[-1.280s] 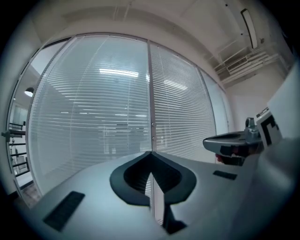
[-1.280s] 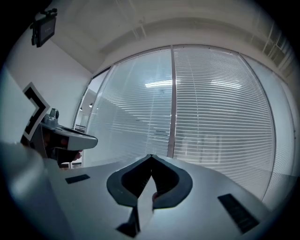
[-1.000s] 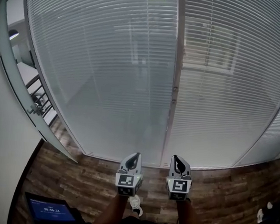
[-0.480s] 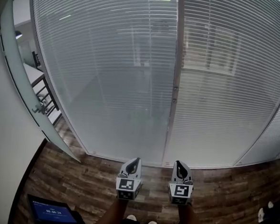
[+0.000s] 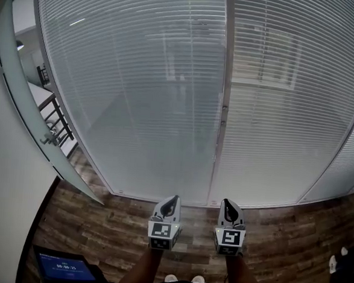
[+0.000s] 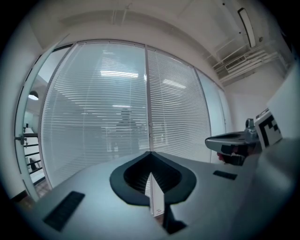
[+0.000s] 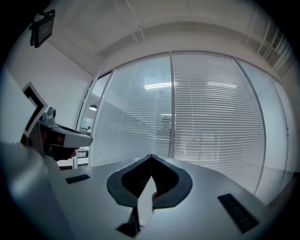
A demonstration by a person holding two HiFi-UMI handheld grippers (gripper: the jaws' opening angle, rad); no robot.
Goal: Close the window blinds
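Observation:
White horizontal window blinds [image 5: 138, 93] cover a glass wall in two panels, split by a grey upright post [image 5: 225, 81]. The room behind shows faintly through the slats. Small knobs [image 5: 218, 141] sit on the post at mid height. My left gripper [image 5: 169, 202] and right gripper [image 5: 228, 205] are side by side low in the head view, pointing at the blinds' bottom edge and well short of it. Both are shut with nothing between the jaws. In the left gripper view its tips [image 6: 150, 153] meet before the blinds [image 6: 93, 108]. The right gripper's tips [image 7: 151, 155] also meet.
A glass door [image 5: 23, 97] with a handle [image 5: 47, 138] stands at the left beside a white wall. A lit screen [image 5: 65, 268] lies on the wood floor [image 5: 291, 236] at lower left. The person's shoes [image 5: 182, 279] show below the grippers.
Both grippers have drifted slightly lower and rightward in the head view. One shoe was stepping; now both shoes stand side by side. The blinds look the same.

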